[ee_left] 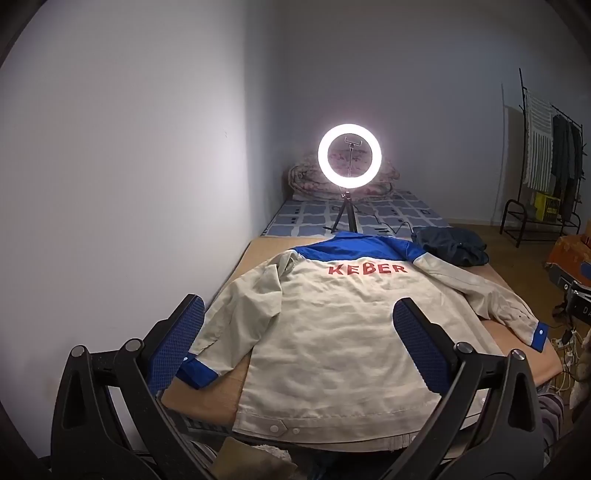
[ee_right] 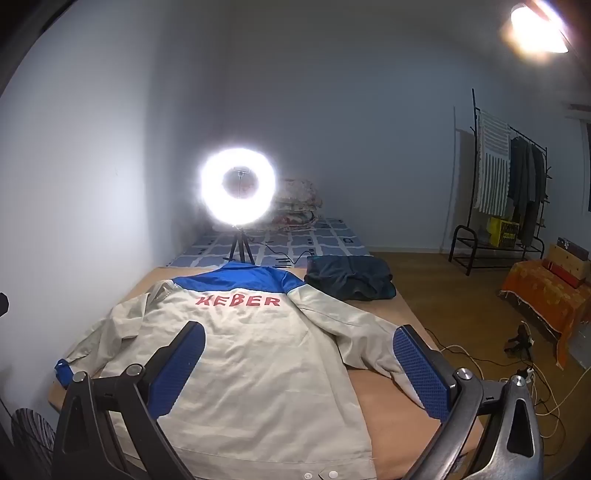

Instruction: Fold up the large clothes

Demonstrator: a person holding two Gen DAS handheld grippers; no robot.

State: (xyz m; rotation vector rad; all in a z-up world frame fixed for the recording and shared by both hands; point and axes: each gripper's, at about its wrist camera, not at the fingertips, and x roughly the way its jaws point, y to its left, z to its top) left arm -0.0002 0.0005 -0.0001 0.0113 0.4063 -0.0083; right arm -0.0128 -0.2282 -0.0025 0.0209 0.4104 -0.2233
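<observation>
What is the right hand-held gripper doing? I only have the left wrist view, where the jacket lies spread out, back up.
Observer: The right hand-held gripper is open and empty. It is over the jacket, toward its right sleeve, and grips no fabric.
Operator: Is anything lit besides the ring light?
Observer: Yes, a ceiling lamp glows at the upper right of the right wrist view.

Lit ring light [ee_left: 349, 155], quilt [ee_left: 380, 177] behind; perhaps trousers [ee_right: 349, 277] nearby
</observation>
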